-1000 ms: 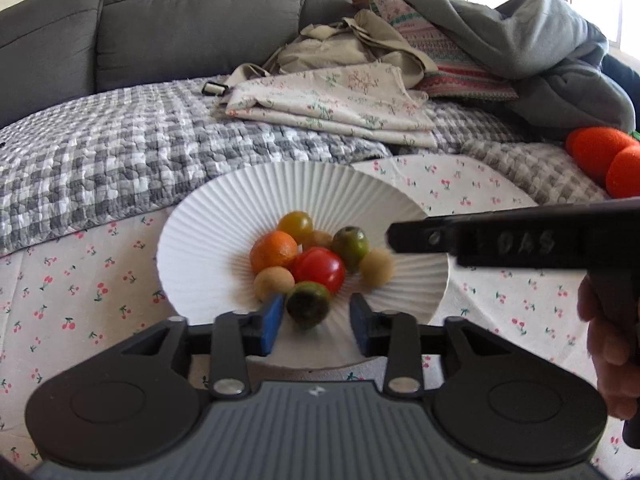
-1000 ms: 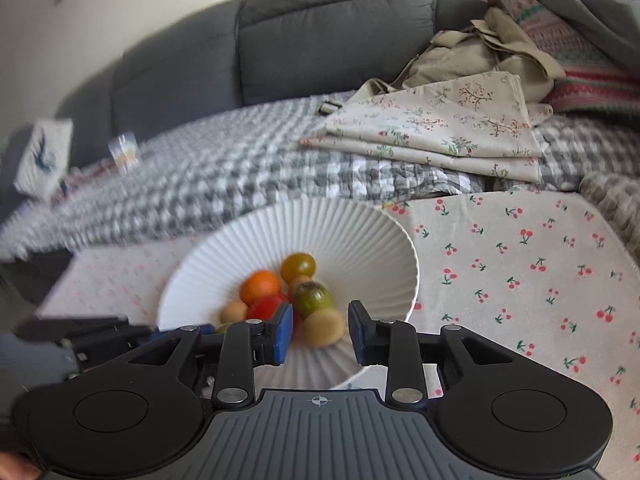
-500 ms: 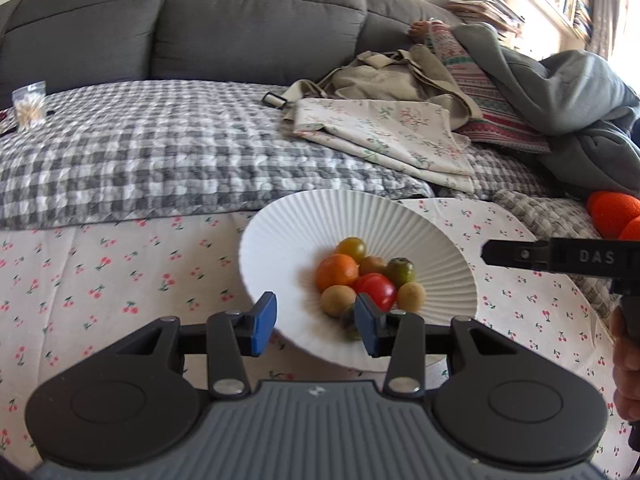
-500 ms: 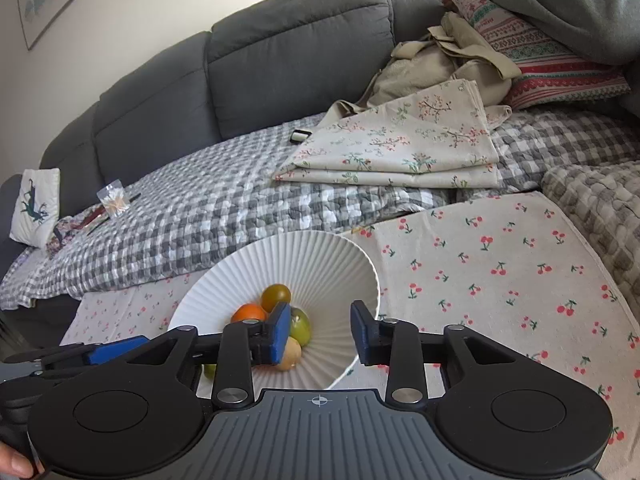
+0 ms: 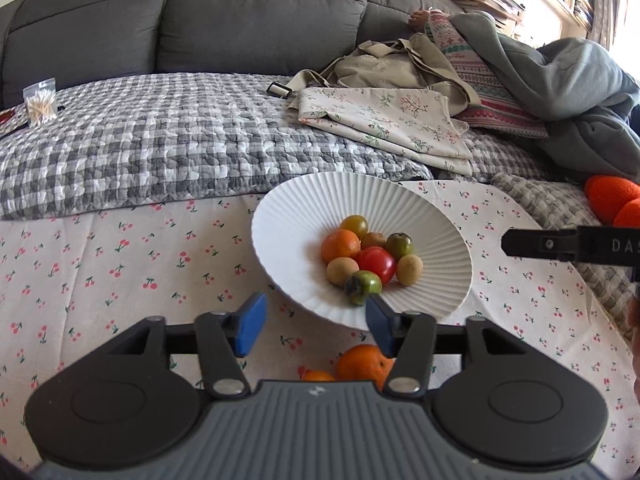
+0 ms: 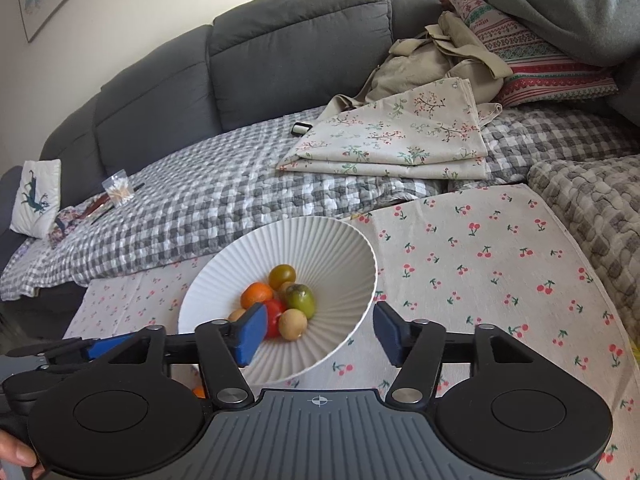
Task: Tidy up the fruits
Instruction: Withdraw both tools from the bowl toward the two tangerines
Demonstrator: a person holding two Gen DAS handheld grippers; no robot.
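Observation:
A white ribbed bowl (image 5: 296, 216) sits on the cherry-print cloth (image 5: 120, 264) and holds several small fruits: an orange (image 5: 340, 245), a red tomato (image 5: 377, 260), green-brown tomatoes and tan round fruits. The bowl (image 6: 352, 256) also shows in the right wrist view. My left gripper (image 5: 314, 324) is open and empty, just short of the bowl's near rim. Two oranges (image 5: 362, 366) lie on the cloth under it. My right gripper (image 6: 320, 332) is open and empty over the bowl's near right rim; it shows from the side in the left wrist view (image 5: 568, 243).
A grey sofa (image 5: 240, 20) stands behind, with a checked quilt (image 5: 180, 140), folded floral cloth (image 5: 384, 124), a beige bag (image 5: 384, 68) and piled clothes (image 5: 560, 80). Orange things (image 5: 612, 196) lie at the far right. A small packet (image 5: 40, 100) lies at the left.
Both grippers have pulled back from the bowl and opened wider. A dark green tomato that was between my left fingers a second ago now lies in the bowl. Two oranges came into view.

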